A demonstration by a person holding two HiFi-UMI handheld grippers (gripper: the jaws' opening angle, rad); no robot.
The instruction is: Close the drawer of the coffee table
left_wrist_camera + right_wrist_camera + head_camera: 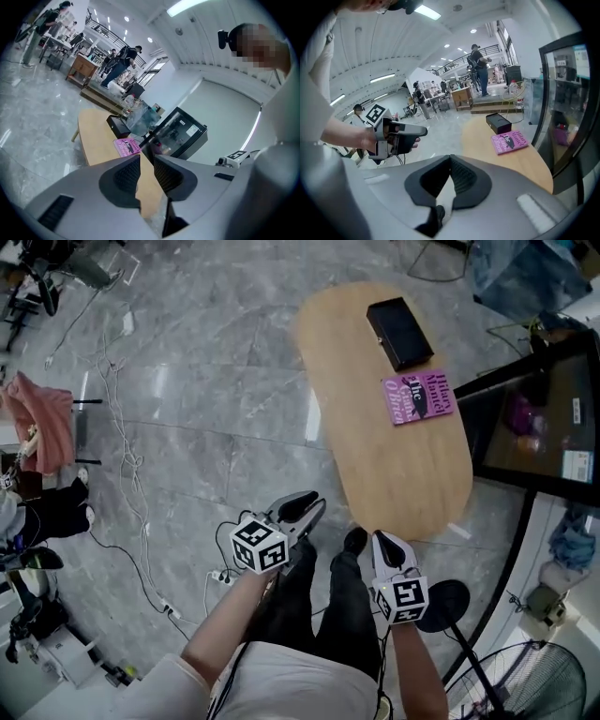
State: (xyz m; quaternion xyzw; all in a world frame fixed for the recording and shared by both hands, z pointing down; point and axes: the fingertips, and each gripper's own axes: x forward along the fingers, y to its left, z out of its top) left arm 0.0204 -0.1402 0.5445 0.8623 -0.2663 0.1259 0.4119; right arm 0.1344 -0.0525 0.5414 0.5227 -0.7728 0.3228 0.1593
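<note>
Looks steeply down past a standing person's dark-trousered legs onto a glossy grey stone floor. Shows, just ahead of the feet and stretching away toward the upper right, a low oval wooden coffee-table bench. On its far half, a black box and, a little nearer, a pink book, close together but apart. Gives no sight of the drawer from above or from either gripper view, only the flat wooden top. Holds the left gripper up off the bench's near left corner, clear of it, jaws narrow with a thin gap and nothing in it; through that gap in the left gripper view, just the bench top well beyond. Holds the right gripper up at the bench's near end, jaws brought together at the tips and empty. Catches, in the right gripper view, the left gripper off to the left, clasped in a hand. Just beside the bench on the right, a black glass-fronted cabinet; loose cables trailing over the floor at the left; a floor fan at the lower right.
</note>
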